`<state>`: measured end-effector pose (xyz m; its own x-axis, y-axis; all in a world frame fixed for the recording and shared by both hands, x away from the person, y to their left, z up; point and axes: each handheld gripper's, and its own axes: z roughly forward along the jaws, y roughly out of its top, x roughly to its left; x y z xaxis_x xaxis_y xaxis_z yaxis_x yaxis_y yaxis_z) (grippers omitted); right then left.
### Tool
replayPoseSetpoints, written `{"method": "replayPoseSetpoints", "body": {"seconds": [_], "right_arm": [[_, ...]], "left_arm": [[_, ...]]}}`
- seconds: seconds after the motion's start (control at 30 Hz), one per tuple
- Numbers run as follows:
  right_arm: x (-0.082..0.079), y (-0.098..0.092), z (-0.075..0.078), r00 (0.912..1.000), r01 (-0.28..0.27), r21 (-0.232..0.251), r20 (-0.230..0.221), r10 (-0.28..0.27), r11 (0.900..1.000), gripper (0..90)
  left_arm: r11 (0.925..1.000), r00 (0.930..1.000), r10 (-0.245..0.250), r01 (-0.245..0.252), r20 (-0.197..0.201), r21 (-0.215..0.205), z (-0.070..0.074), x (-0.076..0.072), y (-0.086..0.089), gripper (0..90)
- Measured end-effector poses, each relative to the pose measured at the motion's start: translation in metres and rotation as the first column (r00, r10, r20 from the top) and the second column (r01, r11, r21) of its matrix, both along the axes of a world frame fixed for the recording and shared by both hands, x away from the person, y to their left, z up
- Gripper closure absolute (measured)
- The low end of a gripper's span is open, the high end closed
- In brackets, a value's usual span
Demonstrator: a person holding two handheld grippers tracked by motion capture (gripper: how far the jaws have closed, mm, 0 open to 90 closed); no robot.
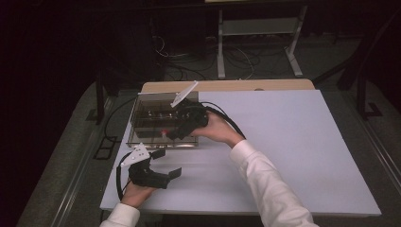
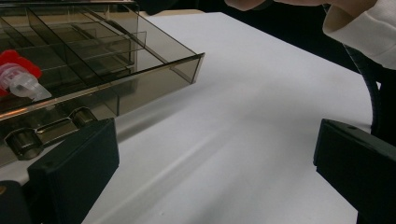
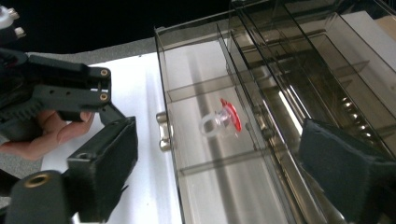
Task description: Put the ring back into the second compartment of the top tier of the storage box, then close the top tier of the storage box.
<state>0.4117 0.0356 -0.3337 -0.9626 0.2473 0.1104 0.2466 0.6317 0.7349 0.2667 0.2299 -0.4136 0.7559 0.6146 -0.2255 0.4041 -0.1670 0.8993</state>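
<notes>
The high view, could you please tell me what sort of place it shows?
Probably a lab or workshop recording bench: a white tabletop bearing a smoky clear compartment box, loose cables on the floor behind, and a metal table frame in a dark room.

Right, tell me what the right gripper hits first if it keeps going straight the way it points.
Most likely the smoky clear organizer box: the right gripper aims into its front compartment, where a small clear piece with a red cap lies. Its open jaws hold nothing. Depth is unclear, so box floor or that piece comes first.
</notes>
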Motion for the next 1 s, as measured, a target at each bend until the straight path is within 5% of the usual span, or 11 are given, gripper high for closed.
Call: {"method": "replayPoseSetpoints", "body": {"seconds": [0.23,1.0], "right_arm": [[-0.002,-0.019,-0.002,0.9992,0.036,0.012,-0.018,-0.036,0.999,1.3],[-0.014,-0.088,-0.01,0.9918,0.125,0.068,-0.037,-0.122,0.99,0.4]], "left_arm": [[0.9999,0.9999,-0.007,0.007,-0.008,0.011,0.0,0.0,-0.001,0.0],[0.9996,0.9998,-0.007,0.008,-0.018,0.026,0.0,0.001,-0.001,3.9]]}}
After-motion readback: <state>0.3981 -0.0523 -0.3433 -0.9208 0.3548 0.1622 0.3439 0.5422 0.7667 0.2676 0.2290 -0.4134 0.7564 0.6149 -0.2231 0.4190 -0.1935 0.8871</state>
